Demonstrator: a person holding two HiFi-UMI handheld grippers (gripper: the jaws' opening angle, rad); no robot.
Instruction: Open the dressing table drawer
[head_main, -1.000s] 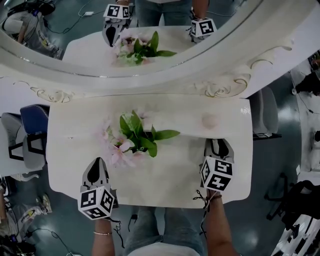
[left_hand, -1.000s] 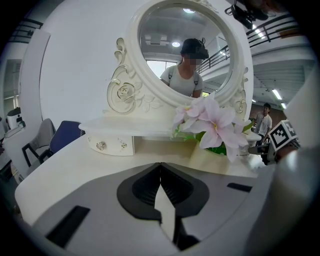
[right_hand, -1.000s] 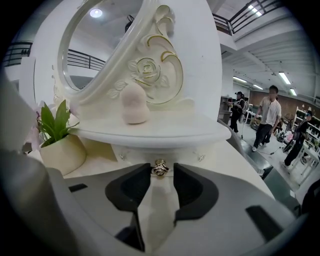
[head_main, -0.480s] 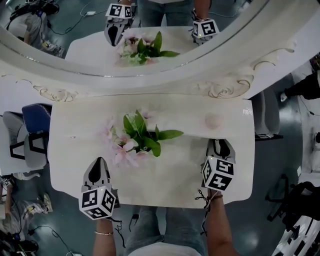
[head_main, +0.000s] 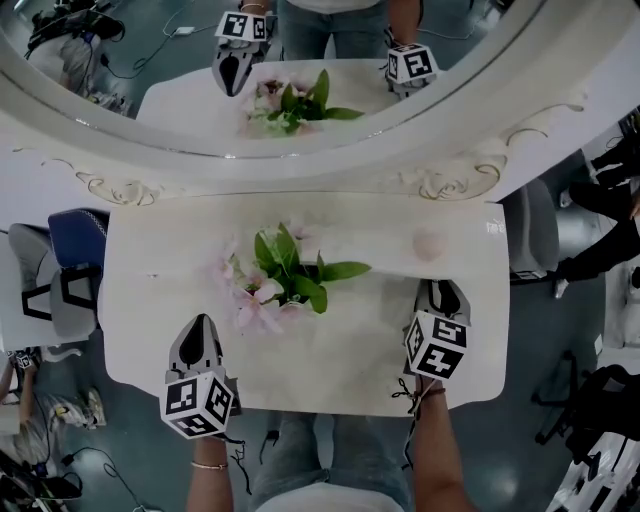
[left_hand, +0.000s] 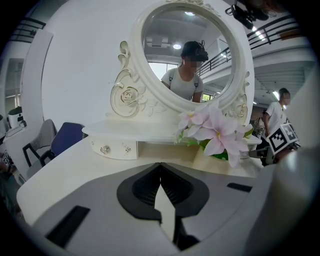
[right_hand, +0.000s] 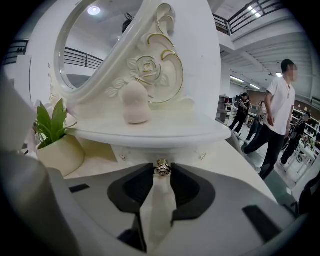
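The right drawer (right_hand: 150, 152) sits under the dressing table's raised shelf, and its small metal knob (right_hand: 161, 168) shows in the right gripper view. My right gripper (right_hand: 161, 170) has this knob between its fingertips. The jaws are closing, with a narrow gap left beside the knob. In the head view the right gripper (head_main: 440, 287) rests at the table's right side, its tips under the shelf edge. My left gripper (head_main: 197, 327) lies on the tabletop at the left, jaws shut and empty, pointing toward the left drawer (left_hand: 112, 148).
A pot of pink flowers (head_main: 285, 280) stands mid-table between the grippers. A pink sponge (head_main: 428, 243) lies on the shelf above the right drawer. The oval mirror (head_main: 300, 80) rises behind. A blue chair (head_main: 70, 245) stands left of the table (head_main: 330, 370). People stand at the right (right_hand: 277, 110).
Both grippers keep their places on the table. The head view has shifted slightly, and a person at the right edge has moved.
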